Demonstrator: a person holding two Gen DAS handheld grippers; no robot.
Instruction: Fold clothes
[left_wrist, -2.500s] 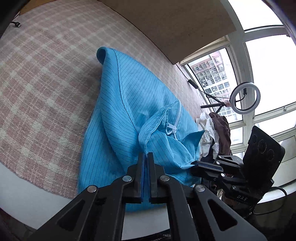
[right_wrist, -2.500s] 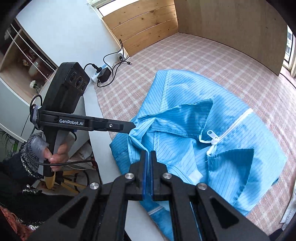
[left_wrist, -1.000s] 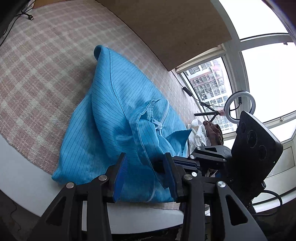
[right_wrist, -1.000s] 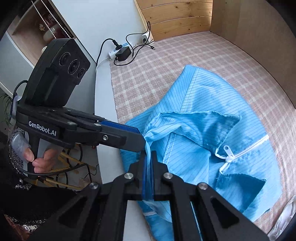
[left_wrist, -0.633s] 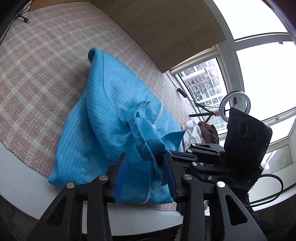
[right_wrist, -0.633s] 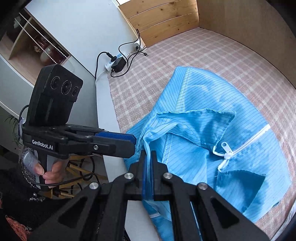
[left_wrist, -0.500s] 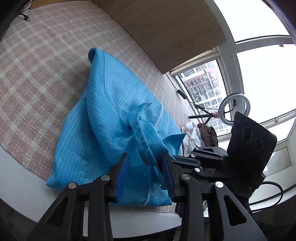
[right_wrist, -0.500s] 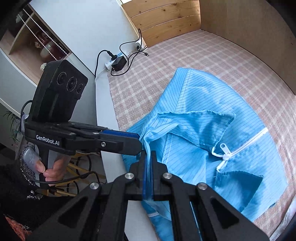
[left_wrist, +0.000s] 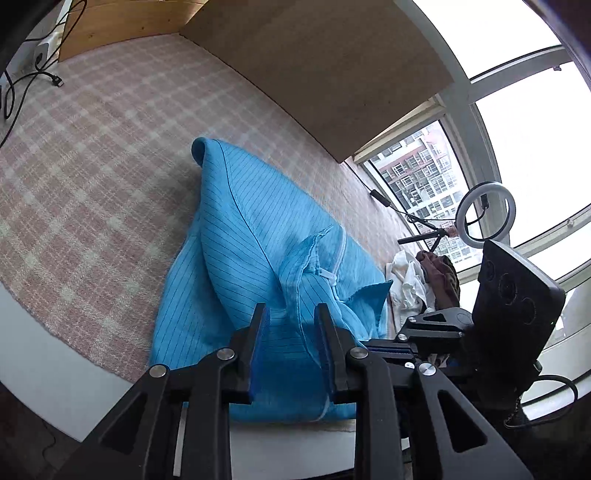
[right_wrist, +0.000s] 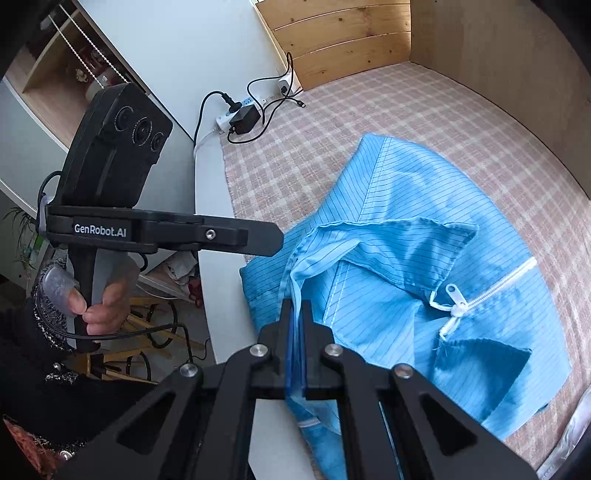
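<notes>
Left tool (left_wrist: 291, 321) now open, off blue garment (left_wrist: 255, 251) edge.

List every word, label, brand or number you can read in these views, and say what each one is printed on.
"GenRobot.AI": white lettering on the black side bar of the left gripper, seen in the right wrist view.

Nothing else can be read: the blue garment shows no printed text, the power strip bears no legible marking, and the buildings outside the window are too small to show signs.
</notes>
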